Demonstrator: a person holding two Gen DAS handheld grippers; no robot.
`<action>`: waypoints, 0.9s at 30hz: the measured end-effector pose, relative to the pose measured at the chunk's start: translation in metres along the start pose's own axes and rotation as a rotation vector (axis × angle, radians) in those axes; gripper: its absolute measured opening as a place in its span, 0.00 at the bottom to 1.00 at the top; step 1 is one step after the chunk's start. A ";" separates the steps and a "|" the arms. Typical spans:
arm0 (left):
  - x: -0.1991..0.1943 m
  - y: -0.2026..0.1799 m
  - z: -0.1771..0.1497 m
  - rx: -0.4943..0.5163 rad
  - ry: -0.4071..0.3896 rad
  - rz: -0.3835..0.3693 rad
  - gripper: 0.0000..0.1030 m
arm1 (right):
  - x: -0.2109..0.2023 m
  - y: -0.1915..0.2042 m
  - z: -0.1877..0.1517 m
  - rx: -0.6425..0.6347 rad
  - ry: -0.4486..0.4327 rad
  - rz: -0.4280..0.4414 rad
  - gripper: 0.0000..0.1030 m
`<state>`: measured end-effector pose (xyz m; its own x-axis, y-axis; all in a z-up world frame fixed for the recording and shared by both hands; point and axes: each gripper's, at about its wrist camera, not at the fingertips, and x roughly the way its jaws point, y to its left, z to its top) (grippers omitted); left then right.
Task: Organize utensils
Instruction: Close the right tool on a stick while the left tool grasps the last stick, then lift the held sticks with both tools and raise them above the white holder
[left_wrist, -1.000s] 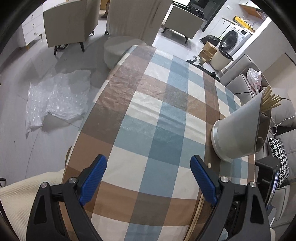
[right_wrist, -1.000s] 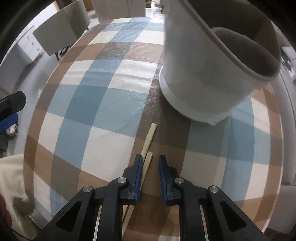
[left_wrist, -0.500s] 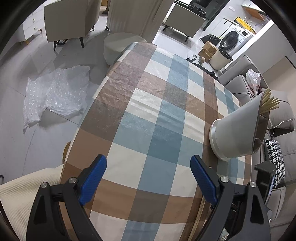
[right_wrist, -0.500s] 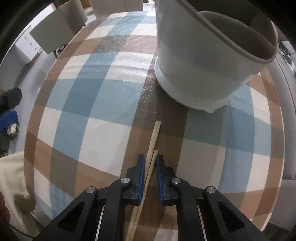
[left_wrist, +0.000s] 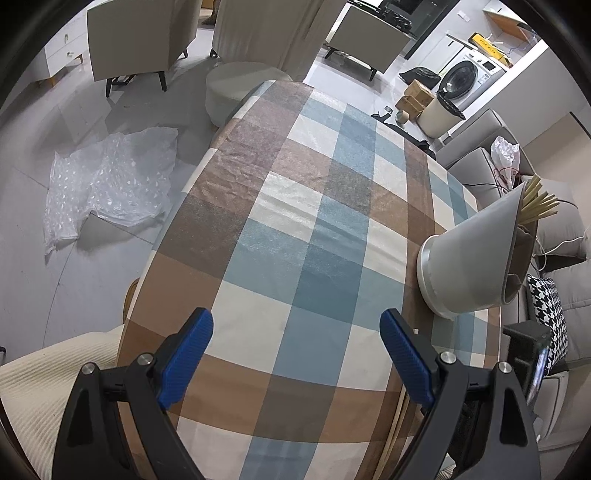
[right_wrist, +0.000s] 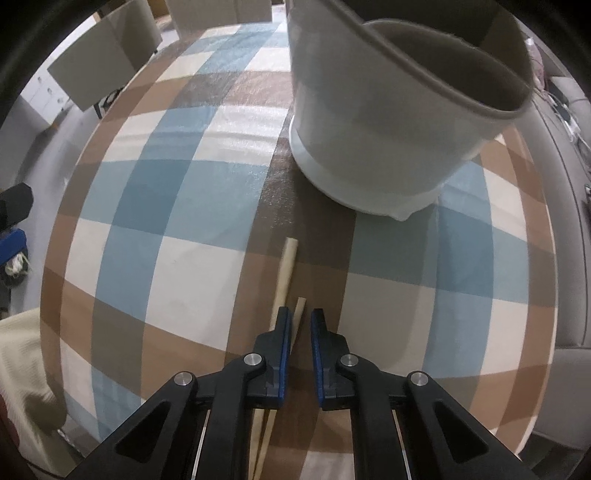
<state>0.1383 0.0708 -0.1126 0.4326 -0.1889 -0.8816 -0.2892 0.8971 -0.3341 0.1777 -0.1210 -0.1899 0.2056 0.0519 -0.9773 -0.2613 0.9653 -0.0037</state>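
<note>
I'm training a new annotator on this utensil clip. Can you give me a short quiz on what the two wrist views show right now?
1. True or false: the left gripper grips a chopstick.
2. The loose chopsticks on the tablecloth lie: A) on a chair seat; B) at the right gripper, apart from the holder; C) on the floor.
3. How many loose chopsticks lie there?
Key: 1. False: its jaws stand wide open and empty. 2. B: the right gripper's jaws have just been closing, with one chopstick between them and a narrow gap left. 3. Two.
</note>
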 end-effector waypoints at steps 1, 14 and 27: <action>0.000 0.000 0.000 -0.001 0.002 0.000 0.86 | 0.002 0.002 0.002 0.002 0.007 -0.005 0.09; 0.008 -0.013 -0.003 0.050 0.027 0.032 0.86 | -0.006 -0.012 0.018 0.030 -0.039 0.066 0.03; 0.044 -0.076 -0.028 0.245 0.181 -0.016 0.84 | -0.048 -0.161 -0.049 0.606 -0.266 0.485 0.03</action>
<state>0.1555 -0.0164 -0.1350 0.2700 -0.2526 -0.9291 -0.0593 0.9588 -0.2779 0.1638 -0.2919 -0.1528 0.4377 0.4840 -0.7577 0.1610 0.7869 0.5957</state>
